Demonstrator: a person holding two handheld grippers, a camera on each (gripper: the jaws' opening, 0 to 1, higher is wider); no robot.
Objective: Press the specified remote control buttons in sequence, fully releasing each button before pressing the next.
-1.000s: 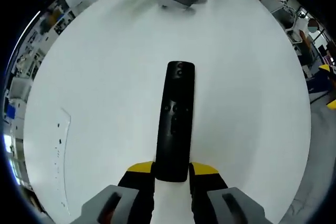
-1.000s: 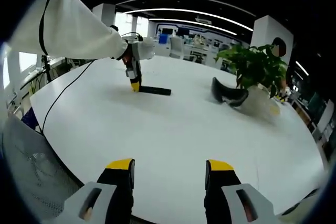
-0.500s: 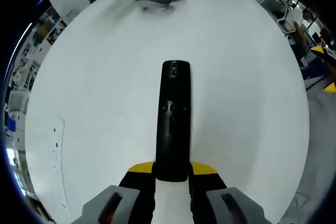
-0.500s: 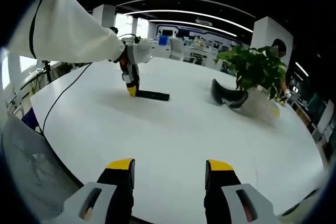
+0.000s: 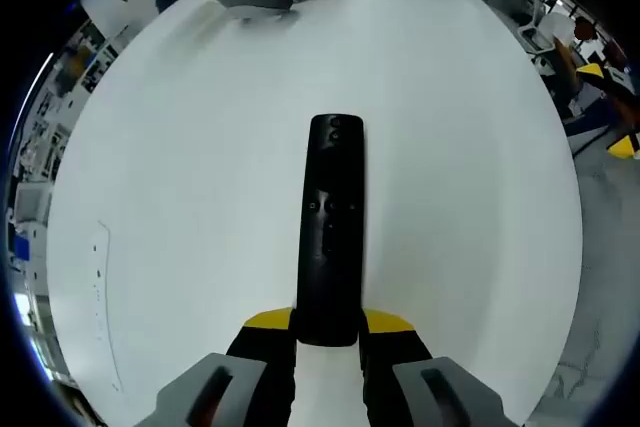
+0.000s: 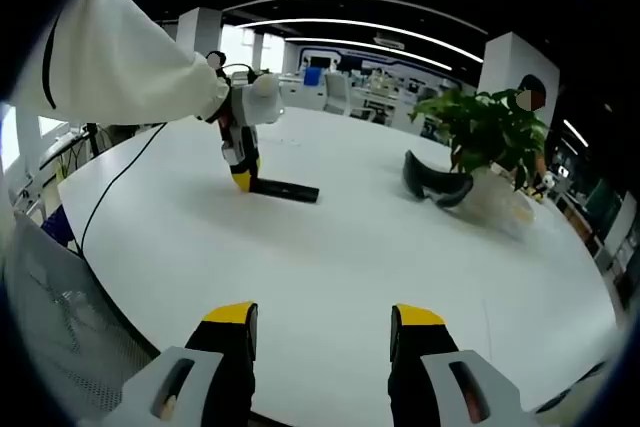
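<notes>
A long black remote control [image 5: 331, 225] lies on the white table [image 5: 180, 147], pointing away from me in the left gripper view. My left gripper [image 5: 328, 325] is shut on the remote's near end, its yellow-tipped jaws on either side. From the right gripper view, the same remote [image 6: 285, 189] lies flat on the table with the left gripper [image 6: 240, 179] standing over its end, held by a person's white-sleeved arm [image 6: 120, 67]. My right gripper [image 6: 322, 319] hangs open above the table's near edge, well away from the remote, with nothing between its fingers.
A dark grey curved headset-like object [image 6: 434, 180] rests beside a potted plant [image 6: 490, 132] at the table's far right. A black cable [image 6: 120, 182] trails over the left side. A mesh chair back [image 6: 60, 327] stands at the lower left. Office desks fill the background.
The left gripper and remote have slid a little toward the near left on the table. My right gripper has stayed put and open.
</notes>
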